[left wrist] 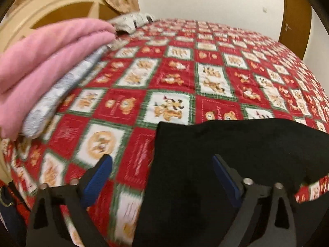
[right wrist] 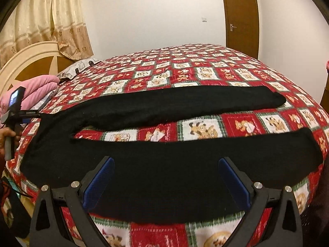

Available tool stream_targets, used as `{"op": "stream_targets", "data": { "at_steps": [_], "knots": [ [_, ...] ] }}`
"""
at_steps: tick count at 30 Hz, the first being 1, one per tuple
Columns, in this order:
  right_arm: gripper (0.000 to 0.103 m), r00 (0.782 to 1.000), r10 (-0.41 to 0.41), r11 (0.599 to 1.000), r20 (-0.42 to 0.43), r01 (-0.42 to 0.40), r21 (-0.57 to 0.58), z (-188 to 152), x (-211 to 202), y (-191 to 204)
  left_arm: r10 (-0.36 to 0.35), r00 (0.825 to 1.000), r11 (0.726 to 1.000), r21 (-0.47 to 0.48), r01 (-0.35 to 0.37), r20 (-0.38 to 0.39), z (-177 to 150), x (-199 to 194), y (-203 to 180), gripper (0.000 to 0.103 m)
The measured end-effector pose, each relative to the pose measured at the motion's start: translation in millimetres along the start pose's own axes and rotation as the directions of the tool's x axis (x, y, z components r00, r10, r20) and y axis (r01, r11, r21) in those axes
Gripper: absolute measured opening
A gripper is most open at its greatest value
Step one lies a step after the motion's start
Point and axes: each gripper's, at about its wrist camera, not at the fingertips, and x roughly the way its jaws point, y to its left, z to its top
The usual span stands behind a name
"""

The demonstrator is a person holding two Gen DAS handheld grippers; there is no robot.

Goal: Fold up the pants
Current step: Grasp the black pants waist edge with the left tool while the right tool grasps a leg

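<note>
Black pants (right wrist: 164, 164) lie flat on the bed with the two legs spread apart, the waist at the left and the cuffs at the right. My right gripper (right wrist: 165, 160) is open and empty, hovering over the near leg. My left gripper (left wrist: 162, 158) is open and empty over the waist end of the pants (left wrist: 226, 154). The left gripper also shows in the right wrist view (right wrist: 33, 114), held in a hand at the waist edge.
The bed carries a red, white and green patterned bedspread (right wrist: 185, 70). A folded pink blanket (left wrist: 47, 61) and a grey pillow (left wrist: 131, 22) lie by the cream headboard (right wrist: 30, 59). A curtain (right wrist: 41, 16) and a brown door (right wrist: 240, 18) stand behind.
</note>
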Motion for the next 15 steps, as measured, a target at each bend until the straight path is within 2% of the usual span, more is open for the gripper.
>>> {"op": "stream_targets", "data": {
  "at_steps": [2, 5, 6, 7, 9, 11, 15],
  "knots": [
    [0.101, 1.0, 0.006, 1.0, -0.007, -0.006, -0.01, 9.4, 8.1, 0.2, -0.006, 0.999, 1.0, 0.002, 0.006, -0.036, 6.5, 17.6, -2.8, 0.092],
    [0.095, 0.998, 0.045, 0.998, -0.032, -0.046, -0.032, 28.4, 22.7, 0.5, -0.023, 0.996, 1.0, 0.007, 0.023, -0.081, 14.8, 40.3, -4.0, 0.077],
    [0.088, 0.998, 0.055, 0.997, -0.039, -0.057, -0.042, 36.9, 28.5, 0.5, -0.07, 0.992, 0.998, -0.008, 0.07, -0.106, 14.3, 48.5, -2.5, 0.067],
    [0.085, 0.997, 0.063, 0.996, -0.048, -0.066, -0.06, 48.3, 36.9, 0.3, -0.109, 0.988, 0.994, -0.024, 0.107, -0.109, 14.0, 52.9, -1.2, 0.062],
    [0.084, 0.995, 0.082, 0.991, -0.059, -0.087, -0.098, 67.2, 53.3, 1.3, -0.162, 0.986, 0.986, -0.03, 0.161, -0.042, 11.3, 50.3, 3.3, 0.061],
    [0.083, 0.993, 0.088, 0.985, -0.075, -0.098, -0.145, 89.7, 78.6, 2.1, -0.173, 0.984, 0.985, -0.016, 0.172, -0.031, 9.0, 49.1, 5.3, 0.056],
    [0.083, 0.966, 0.139, 0.963, -0.217, -0.183, -0.198, 133.9, 154.7, 9.7, -0.168, 0.986, 0.986, 0.005, 0.168, -0.019, 6.9, 43.8, 5.4, 0.054]
  ]
}}
